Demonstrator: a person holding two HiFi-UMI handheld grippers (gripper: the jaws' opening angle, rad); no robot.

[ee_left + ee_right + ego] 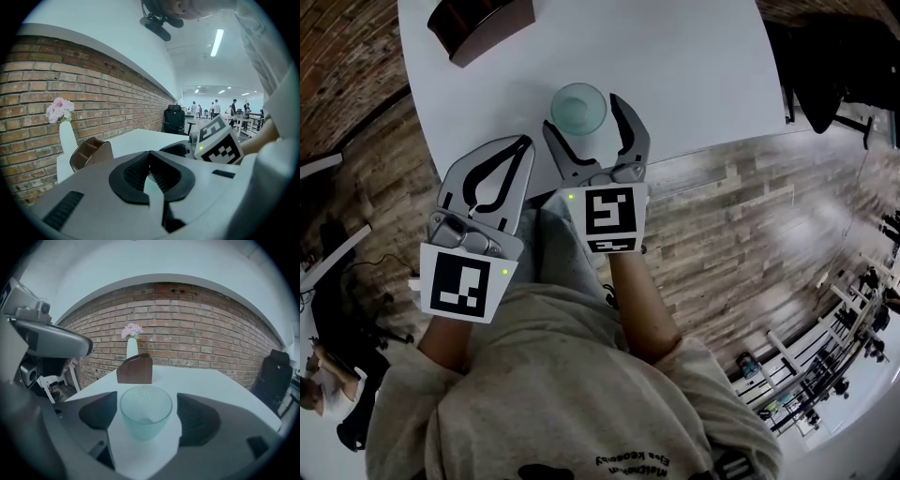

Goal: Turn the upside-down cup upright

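A head view looks steeply down on a white desk [675,56] above a wood-plank floor [750,206]. A pale green, see-through cup [578,108] stands upright on the desk, mouth facing up, close to the near edge.

The right hand-held gripper [584,119] reaches over that edge with its jaws spread wide, one on each side of the cup. In the right gripper view the cup [146,417] sits centred between the two dark ribbed pads [197,420], with a strip of bare white desk showing on either side. Neither pad touches the cup, so this hand-held gripper holds nothing.

The left hand-held gripper [523,142] lies just beside the right one, to the left of the cup, with its tips at the desk's near edge. Its jaws are pressed together. The left gripper view shows the pads of the left hand-held gripper [151,176] meeting with nothing between them.

Each hand-held gripper carries a cube with black-and-white square markers [609,217].

Farther back on the desk stands a brown wooden holder [135,369], well apart from the cup. Behind it is a white vase of pink flowers [131,345] against a red brick wall [197,338].
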